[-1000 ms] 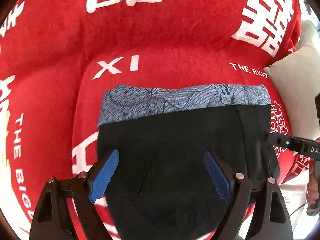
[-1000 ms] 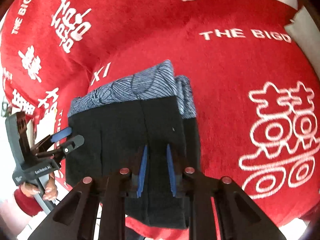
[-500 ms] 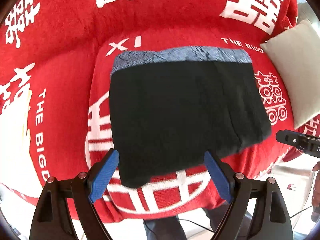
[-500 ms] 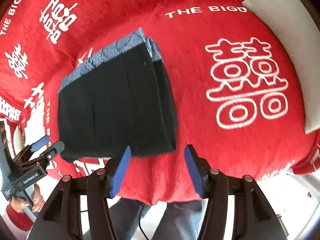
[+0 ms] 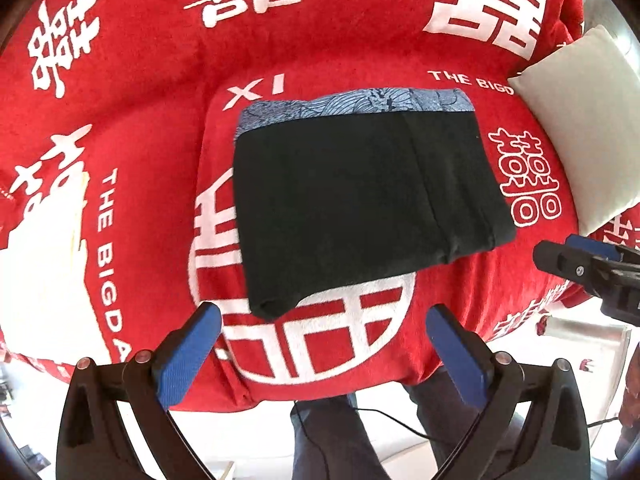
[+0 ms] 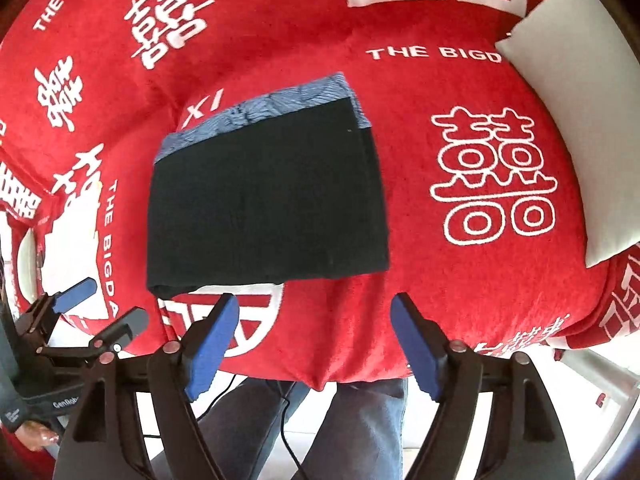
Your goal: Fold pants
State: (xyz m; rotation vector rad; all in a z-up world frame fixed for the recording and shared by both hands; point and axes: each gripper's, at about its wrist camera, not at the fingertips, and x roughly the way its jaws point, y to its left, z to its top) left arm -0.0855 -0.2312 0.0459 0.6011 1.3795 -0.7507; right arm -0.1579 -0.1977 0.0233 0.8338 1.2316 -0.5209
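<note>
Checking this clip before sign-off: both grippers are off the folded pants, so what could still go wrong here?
The pants lie folded near the front edge of the red cover; a nudge from the open left gripper or right gripper might drag them off. The stacked layers at the right side look slightly offset and could slip apart.

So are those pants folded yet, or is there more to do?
They look done: the black pants lie as a compact folded rectangle on the red blanket, patterned waistband at the far edge. Nothing is in hand; the left gripper and right gripper are both open and clear of the cloth. At most, some tidying may remain.
</note>
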